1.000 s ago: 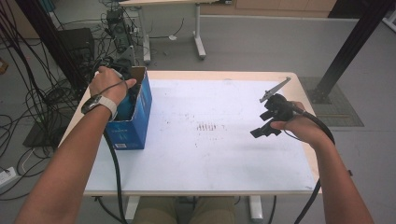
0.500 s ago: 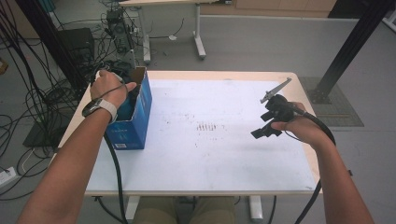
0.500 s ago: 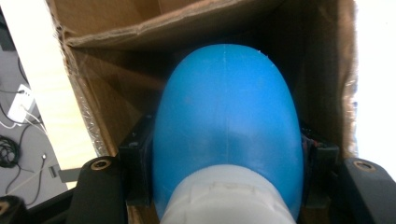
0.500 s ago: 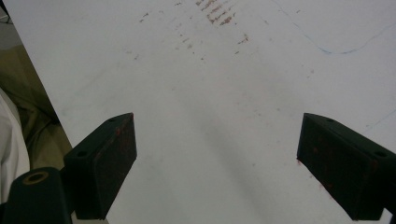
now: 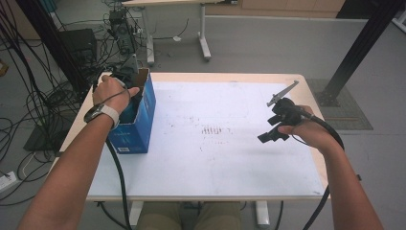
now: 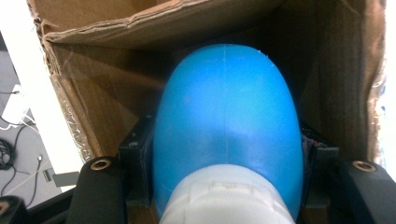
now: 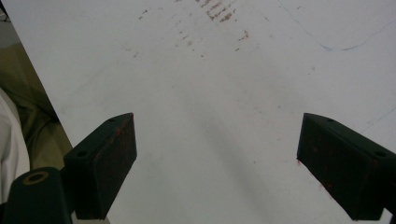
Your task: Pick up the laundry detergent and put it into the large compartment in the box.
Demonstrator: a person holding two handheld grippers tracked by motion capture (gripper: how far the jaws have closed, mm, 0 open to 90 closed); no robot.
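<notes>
Your left gripper (image 6: 226,186) is inside the open cardboard box (image 5: 139,115) at the left edge of the table (image 5: 230,167); in the high view your left hand (image 5: 112,91) is sunk into the box's open top. In the left gripper view its jaws are clamped on a blue rounded object (image 6: 226,140) with a white end nearest the camera — the pads press on both of its sides. That object sits down among the brown inner walls of the box; whether it touches the box floor cannot be told.

Your right gripper (image 7: 217,154) hangs over the right part of the white tabletop, well apart from the box. Its jaws stand wide apart with nothing between them — bare table surface lies below, marked with faint reddish scuffs (image 7: 219,14). In the high view your right hand (image 5: 306,132) holds that gripper above the table, its cable trailing back along the forearm.
</notes>
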